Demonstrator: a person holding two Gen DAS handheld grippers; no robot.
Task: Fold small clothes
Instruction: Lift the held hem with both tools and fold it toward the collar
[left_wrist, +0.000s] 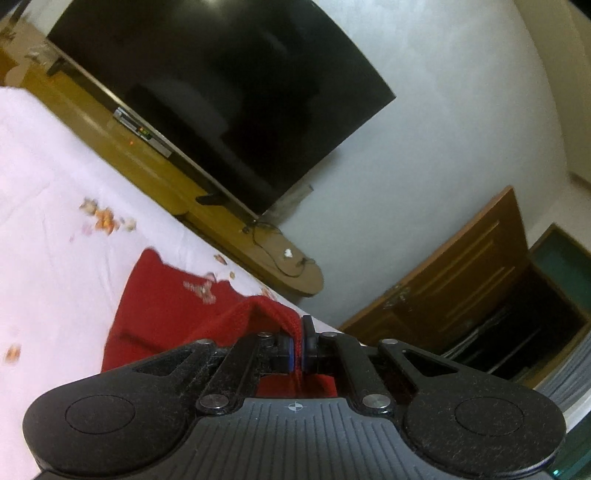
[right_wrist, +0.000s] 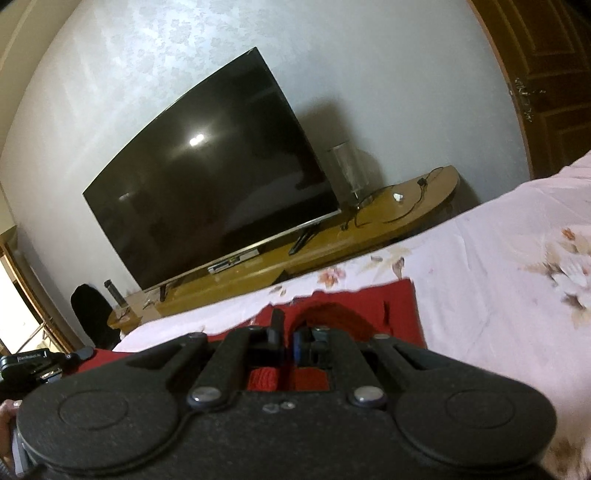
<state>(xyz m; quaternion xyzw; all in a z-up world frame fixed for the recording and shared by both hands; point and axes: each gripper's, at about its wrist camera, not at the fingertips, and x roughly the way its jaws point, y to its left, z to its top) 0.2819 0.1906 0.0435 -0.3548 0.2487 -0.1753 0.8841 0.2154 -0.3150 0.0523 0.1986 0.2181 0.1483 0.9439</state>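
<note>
A small red knitted garment (left_wrist: 162, 306) lies partly on a pale pink floral bedsheet (left_wrist: 48, 206). My left gripper (left_wrist: 298, 345) is shut on a ribbed red edge of it, which rises from the bed up into the pads. In the right wrist view the same red garment (right_wrist: 388, 306) spreads over the sheet (right_wrist: 498, 258). My right gripper (right_wrist: 289, 345) is shut on another red edge that arches up beside the pads. The left gripper (right_wrist: 79, 354) shows at the left border of that view, over red cloth.
A large dark television (right_wrist: 210, 206) stands on a long wooden console (right_wrist: 369, 229) against the grey wall beyond the bed. Cables and a clear cylinder (right_wrist: 347, 170) sit on the console. A brown wooden door (left_wrist: 454, 280) is at the right.
</note>
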